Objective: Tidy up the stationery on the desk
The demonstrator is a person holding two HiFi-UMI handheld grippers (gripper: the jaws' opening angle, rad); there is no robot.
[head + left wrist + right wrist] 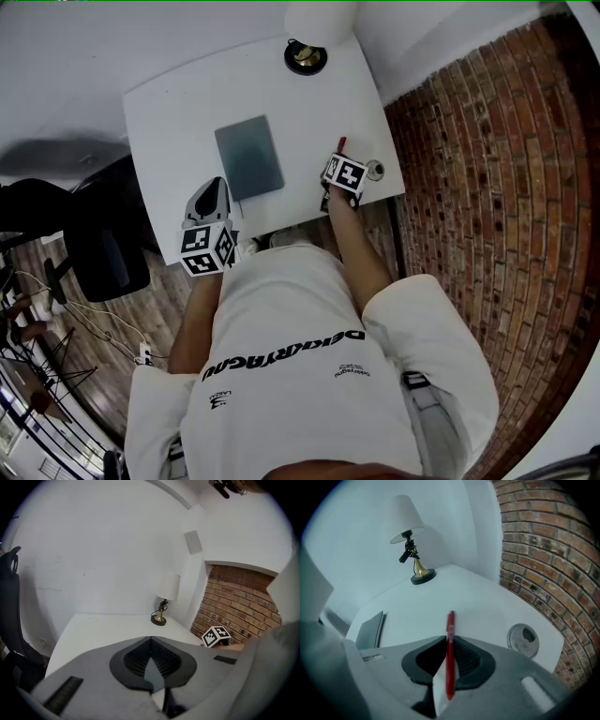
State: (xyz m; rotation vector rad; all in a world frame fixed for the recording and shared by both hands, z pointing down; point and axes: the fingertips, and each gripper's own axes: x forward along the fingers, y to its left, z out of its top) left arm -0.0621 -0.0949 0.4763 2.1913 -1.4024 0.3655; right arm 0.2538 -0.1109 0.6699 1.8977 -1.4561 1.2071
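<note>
A brick wall (487, 187) runs along the right side of a white desk (187, 103), with a black chair (103, 248) standing off the desk's left edge. A person in a white shirt (309, 375) stands at the near edge, holding a gripper in each hand. A gray pad (248, 157) lies flat near the middle of the desk. A small lamp (410, 531) with a brass base stands at the far edge.

The left gripper (151, 640) sits at the near edge, just left of the pad. Its jaws are closed together with nothing between them. The right gripper (449, 643) is over the near right part of the desk, to the right of the pad. Its jaws are clamped on a red pen (450, 620). A round metal grommet (523, 640) is set into the desktop just right of that gripper. The pen runs lengthwise between the pads, its tip poking out past them toward the far side of the desk. Whether the tip touches the desktop cannot be told.
</note>
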